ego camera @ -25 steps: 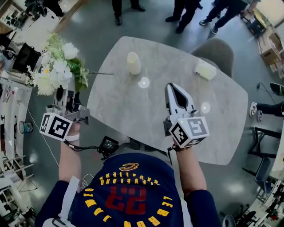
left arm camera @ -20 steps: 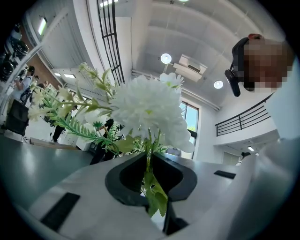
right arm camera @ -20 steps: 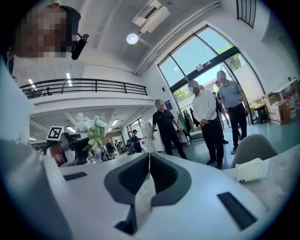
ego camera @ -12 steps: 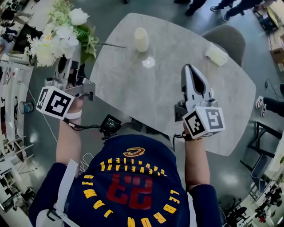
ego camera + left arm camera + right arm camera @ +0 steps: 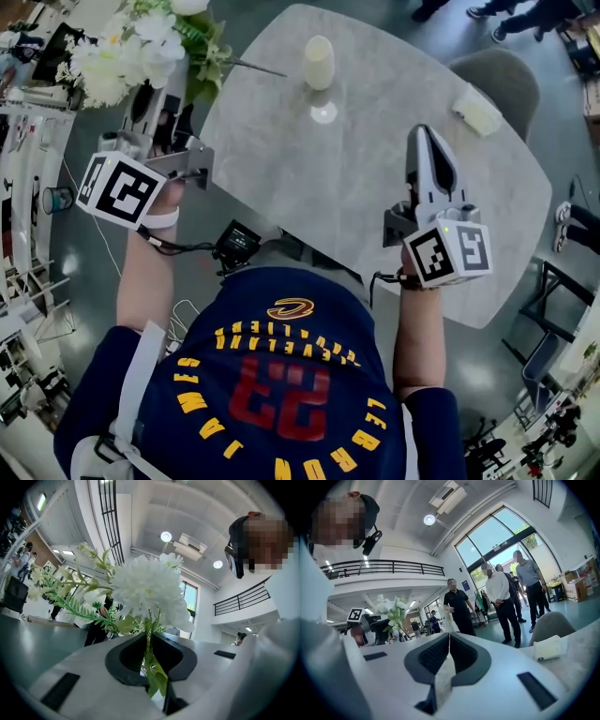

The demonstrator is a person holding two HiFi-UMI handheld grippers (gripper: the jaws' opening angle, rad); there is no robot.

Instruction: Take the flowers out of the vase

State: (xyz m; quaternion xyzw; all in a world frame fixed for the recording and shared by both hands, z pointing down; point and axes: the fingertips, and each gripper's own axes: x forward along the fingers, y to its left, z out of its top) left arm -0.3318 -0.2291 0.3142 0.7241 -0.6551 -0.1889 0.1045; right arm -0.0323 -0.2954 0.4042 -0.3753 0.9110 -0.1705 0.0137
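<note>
The left gripper (image 5: 149,641) pinches the green stems of the white flowers (image 5: 131,47) and holds the bunch in the air off the table's (image 5: 375,197) left edge. The bunch is well apart from the pale vase (image 5: 319,62), which stands upright at the table's far side. The right gripper (image 5: 424,141) hovers over the table, jaws pressed together on nothing.

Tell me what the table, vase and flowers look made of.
Table: mottled grey stone or stone-look laminate, polished; bright glare spots show on it. Vase: cream, matte, likely ceramic; no glints. Flowers: probably fabric petals with plastic leaves, too uniform to be fresh; uncertain.
</note>
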